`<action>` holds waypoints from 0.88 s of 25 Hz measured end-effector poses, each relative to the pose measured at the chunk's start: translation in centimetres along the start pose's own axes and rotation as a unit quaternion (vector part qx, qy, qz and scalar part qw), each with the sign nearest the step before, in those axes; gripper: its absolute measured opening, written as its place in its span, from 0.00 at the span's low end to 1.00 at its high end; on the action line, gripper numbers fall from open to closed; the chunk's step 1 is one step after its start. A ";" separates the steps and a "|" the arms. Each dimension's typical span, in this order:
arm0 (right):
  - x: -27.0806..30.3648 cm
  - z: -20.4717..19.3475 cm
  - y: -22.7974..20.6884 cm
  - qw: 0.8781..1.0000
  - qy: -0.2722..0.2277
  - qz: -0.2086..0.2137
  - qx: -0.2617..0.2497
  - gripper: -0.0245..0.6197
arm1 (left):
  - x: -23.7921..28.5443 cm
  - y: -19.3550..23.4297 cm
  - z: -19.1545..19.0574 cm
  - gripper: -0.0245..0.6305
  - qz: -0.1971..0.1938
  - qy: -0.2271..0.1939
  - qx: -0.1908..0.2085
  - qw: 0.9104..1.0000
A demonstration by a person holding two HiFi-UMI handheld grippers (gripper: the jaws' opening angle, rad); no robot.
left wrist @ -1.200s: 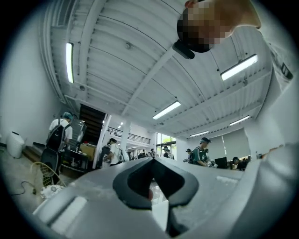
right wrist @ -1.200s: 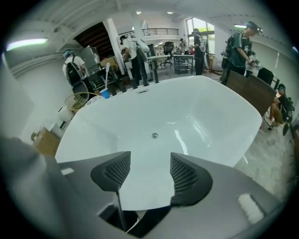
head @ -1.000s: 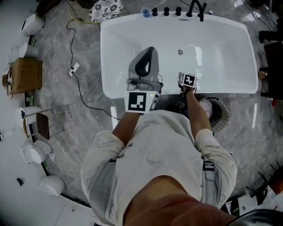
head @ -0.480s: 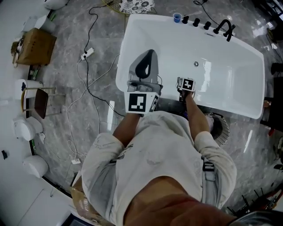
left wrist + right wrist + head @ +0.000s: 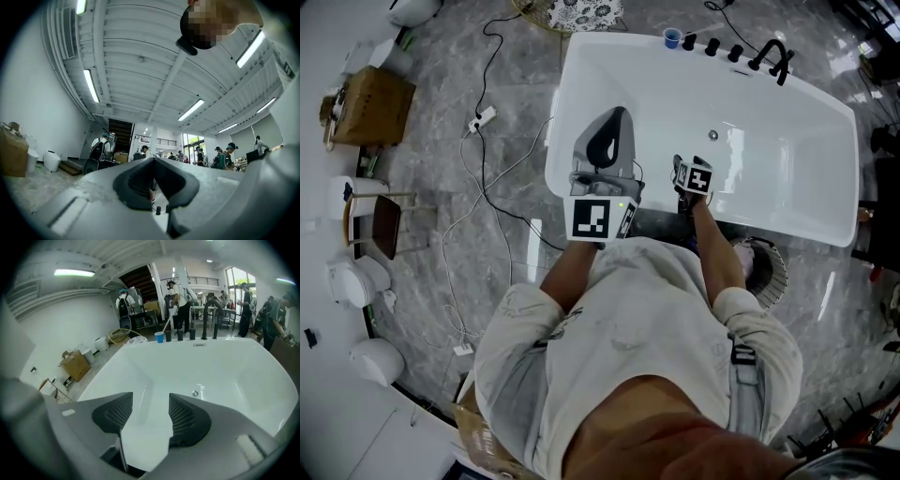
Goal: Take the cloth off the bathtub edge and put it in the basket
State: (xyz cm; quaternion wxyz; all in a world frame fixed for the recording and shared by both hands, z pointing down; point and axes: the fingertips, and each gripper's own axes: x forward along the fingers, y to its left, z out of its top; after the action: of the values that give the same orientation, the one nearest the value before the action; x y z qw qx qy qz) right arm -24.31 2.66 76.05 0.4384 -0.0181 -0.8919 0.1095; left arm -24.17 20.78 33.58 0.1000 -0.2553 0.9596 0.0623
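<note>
The white bathtub (image 5: pixel 769 112) fills the upper head view. A dark strip (image 5: pixel 661 221), probably the cloth, lies along the tub's near edge, mostly hidden behind my arms. My right gripper (image 5: pixel 692 176) hovers just over that edge and points into the tub. Its jaws are closing with a gap still between them, and in the right gripper view (image 5: pixel 149 414) only the bare tub shows through the gap. My left gripper (image 5: pixel 607 141) is raised over the tub's near-left part, tilted up toward the ceiling, with its jaws together and nothing in them. The round basket (image 5: pixel 769 272) stands on the floor at the right, half hidden by my right arm.
Black taps (image 5: pixel 769 52) and a blue cup (image 5: pixel 674 37) stand on the tub's far rim. Cables (image 5: pixel 478 187) run over the marble floor at the left. A cardboard box (image 5: pixel 361 105), a stool (image 5: pixel 375 220) and white fixtures line the left wall. Several people stand far back in the room.
The head view swung, so the tub now sits tilted and further right. Both grippers keep nearly the same place over the tub's near edge.
</note>
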 end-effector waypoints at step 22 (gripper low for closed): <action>-29.0 23.6 11.1 0.900 -0.415 0.091 -0.099 0.31 | 0.4 0.9 2.7 0.04 -0.003 -0.013 0.007 1.000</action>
State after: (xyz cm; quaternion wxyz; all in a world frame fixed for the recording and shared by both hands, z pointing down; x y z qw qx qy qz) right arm -25.68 5.50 37.17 0.0126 -0.0958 -0.9937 0.0575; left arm -24.54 21.81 30.89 0.1147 -0.2571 0.9577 0.0591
